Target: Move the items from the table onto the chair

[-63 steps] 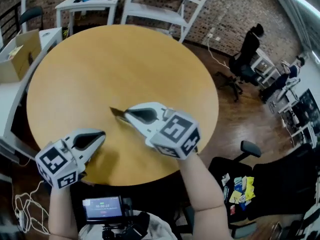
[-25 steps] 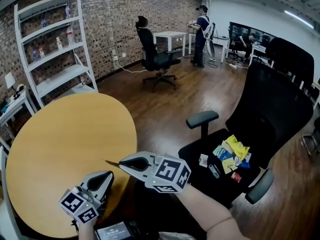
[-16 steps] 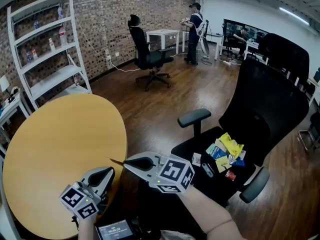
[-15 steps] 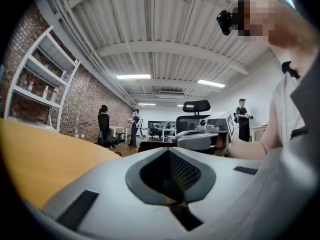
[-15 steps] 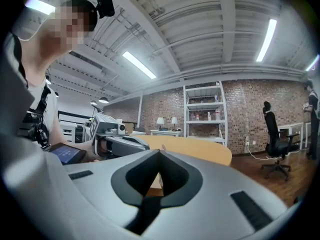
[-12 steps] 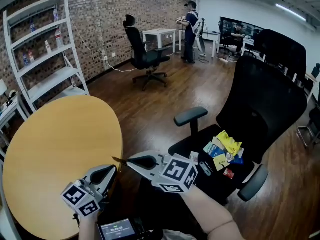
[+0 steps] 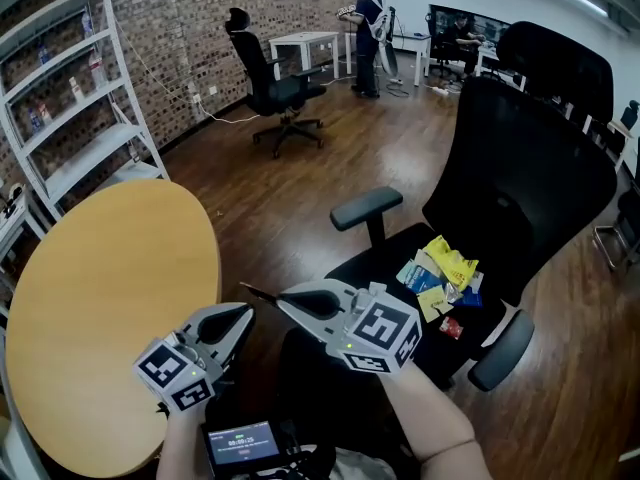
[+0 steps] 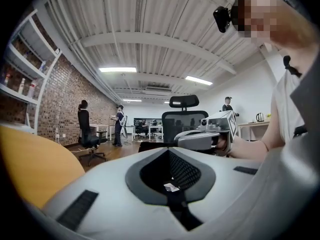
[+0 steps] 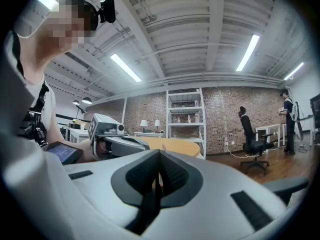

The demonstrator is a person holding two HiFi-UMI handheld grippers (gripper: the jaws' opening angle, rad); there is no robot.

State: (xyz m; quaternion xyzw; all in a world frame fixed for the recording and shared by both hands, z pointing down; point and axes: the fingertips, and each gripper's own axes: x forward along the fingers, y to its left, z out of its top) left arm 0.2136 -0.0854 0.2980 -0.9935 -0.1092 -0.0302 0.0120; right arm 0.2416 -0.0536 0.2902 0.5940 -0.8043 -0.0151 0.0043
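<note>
A black office chair stands to the right, with several small packets on its seat, yellow, blue and red among them. My right gripper is shut on a thin dark flat item that sticks out past its tips, between the table's edge and the chair. The right gripper view shows those jaws pressed together, a dark sliver between them. My left gripper hovers just left of it over the round wooden table's edge, shut, with nothing held. A tiny white scrap sits in its pad recess.
The chair's armrests flank the seat. White shelves line the brick wall at left. Another office chair and a standing person are far back. A small screen hangs at my waist.
The view has swung from the table to the chair. Both grippers have moved toward the chair, the right one still gripping the dark item. The table has slid to the left.
</note>
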